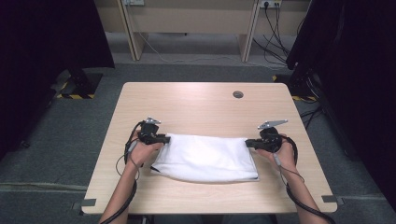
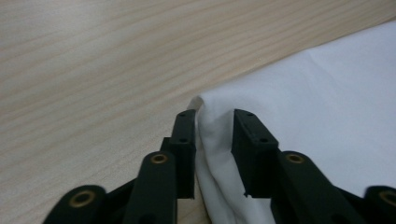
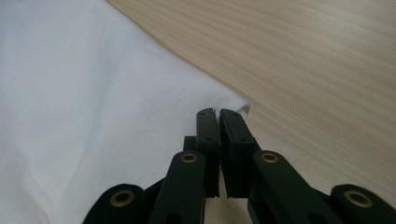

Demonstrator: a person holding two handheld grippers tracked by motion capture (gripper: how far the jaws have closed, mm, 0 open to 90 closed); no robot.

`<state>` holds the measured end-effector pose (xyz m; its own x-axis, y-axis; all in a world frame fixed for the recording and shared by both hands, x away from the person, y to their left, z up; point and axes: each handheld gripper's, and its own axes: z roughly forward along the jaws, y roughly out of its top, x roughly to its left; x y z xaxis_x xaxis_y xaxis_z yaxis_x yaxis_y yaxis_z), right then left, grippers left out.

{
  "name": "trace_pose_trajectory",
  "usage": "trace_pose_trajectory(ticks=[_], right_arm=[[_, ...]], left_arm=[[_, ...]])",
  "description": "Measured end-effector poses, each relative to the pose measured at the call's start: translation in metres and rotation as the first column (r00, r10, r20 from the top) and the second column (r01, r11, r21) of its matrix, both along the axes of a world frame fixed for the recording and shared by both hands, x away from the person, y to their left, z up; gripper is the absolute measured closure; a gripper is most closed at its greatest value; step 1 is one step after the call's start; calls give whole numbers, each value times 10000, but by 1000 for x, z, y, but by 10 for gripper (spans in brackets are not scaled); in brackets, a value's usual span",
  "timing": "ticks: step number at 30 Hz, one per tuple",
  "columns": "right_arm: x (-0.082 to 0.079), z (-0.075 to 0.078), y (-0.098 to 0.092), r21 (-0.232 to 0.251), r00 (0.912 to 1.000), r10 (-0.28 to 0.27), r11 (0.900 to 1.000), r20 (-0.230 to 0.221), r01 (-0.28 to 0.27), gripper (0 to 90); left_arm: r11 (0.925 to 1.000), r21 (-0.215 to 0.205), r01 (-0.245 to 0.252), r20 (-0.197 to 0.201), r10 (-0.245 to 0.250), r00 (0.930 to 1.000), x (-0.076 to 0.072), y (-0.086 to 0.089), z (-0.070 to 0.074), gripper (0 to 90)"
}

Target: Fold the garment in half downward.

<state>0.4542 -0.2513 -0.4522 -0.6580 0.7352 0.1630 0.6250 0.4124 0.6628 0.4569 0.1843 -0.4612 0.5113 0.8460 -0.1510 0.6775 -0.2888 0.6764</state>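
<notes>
White cloth (image 2: 327,93) sits between the jaws of the left gripper (image 2: 214,122): in the left gripper view a raised fold of the far left corner stands in the gap, touching both inner faces, so the jaws are clamped on a thick bunch of fabric rather than fully together. How many layers are caught cannot be told; the fold runs down out of the bottom of that view.

Right gripper (image 3: 218,112): jaws almost together, a thin slit between them, pinching the far right corner of the cloth. A small tip of fabric pokes out beyond the jaw ends; the part inside the grip is hidden by the black jaws.

High view: left gripper (image 1: 164,138) at the cloth's (image 1: 205,157) far left corner, right gripper (image 1: 247,143) at its far right corner, each in a hand with forearms entering from the bottom edge and cut off there. Jaw tips too small to read from this view.

Cloth lies folded into a rough rectangle on the near half of the wooden table (image 1: 196,100), near edge rounded, with a dark line showing along the near right edge. Underside hidden.

Farther out: a small round grommet (image 1: 238,94) in the tabletop, well apart from the cloth. Dark curtains at both sides swallow detail; cables (image 1: 275,32) trail on the floor behind.
</notes>
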Motion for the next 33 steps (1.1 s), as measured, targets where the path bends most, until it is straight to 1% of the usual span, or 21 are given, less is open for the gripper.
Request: trace_pose_trajectory(ticks=[2, 3, 4, 5, 6, 8, 10, 12, 15, 18, 21, 22, 23, 25, 29, 33], right_arm=[[-1, 1, -1, 7, 9999, -86, 10000, 53, 86, 887], [-2, 2, -1, -11, 9999, -96, 10000, 104, 96, 873], [-3, 3, -2, -42, 9996, -150, 9999, 251, 152, 839], [-4, 5, -3, -73, 9987, -233, 9997, 448, 236, 795], [-5, 7, -5, -146, 9980, -247, 9996, 584, 256, 774], [-6, 9, -8, -219, 9978, -312, 9992, 577, 325, 749], [-7, 8, -9, -246, 9984, -322, 9991, 456, 334, 733], [-8, 6, -9, -177, 9990, -330, 9993, 294, 335, 715], [-9, 1, -6, 11, 9998, -208, 9998, -19, 208, 698], [-9, -3, -2, -30, 9998, -81, 10000, -174, 81, 709], [-9, -4, 2, -18, 9995, -32, 10000, -302, 32, 822], [-8, -4, 3, -85, 9995, -24, 10000, -317, 21, 860], [-8, -5, 4, -121, 9993, 7, 9999, -363, -12, 876], [-8, -5, 6, -174, 9990, 65, 9998, -447, -73, 885], [-8, -2, 8, -190, 9994, 145, 9997, -300, -151, 888], [-9, 1, 7, -83, 9999, 47, 10000, -128, -48, 889]], left_arm=[[9999, 108, -72, 133, 71, 9999, -1, -1, 0, 777], [9999, 50, -94, 178, 93, 9998, -1, -1, 0, 779], [9999, 19, -103, 231, 102, 9997, -2, 0, 0, 777], [10000, 1, -91, 231, 91, 9997, -3, 0, 1, 762], [9999, -64, -109, 259, 111, 9996, -5, 1, 2, 740], [9998, -111, -182, 393, 187, 9991, -7, 4, 5, 701], [9992, -220, -336, 480, 347, 9982, -10, 8, 7, 661], [9987, -308, -407, 455, 421, 9981, -11, 12, 7, 630], [9992, -244, -313, 267, 320, 9991, -11, 13, 5, 610], [9989, -409, -236, 73, 239, 9997, -10, 13, 3, 609], [9994, -333, -138, -124, 134, 9998, -8, 10, 1, 641], [9994, -312, -142, -95, 139, 9999, -7, 9, 1, 664], [9996, -253, -139, -61, 138, 9999, -7, 8, 1, 689], [9997, -190, -135, -34, 135, 9999, -6, 6, 1, 743], [9998, -85, -202, 173, 203, 9996, -5, 3, 2, 827], [9994, -182, -292, 341, 298, 9990, -3, 2, 3, 866]])
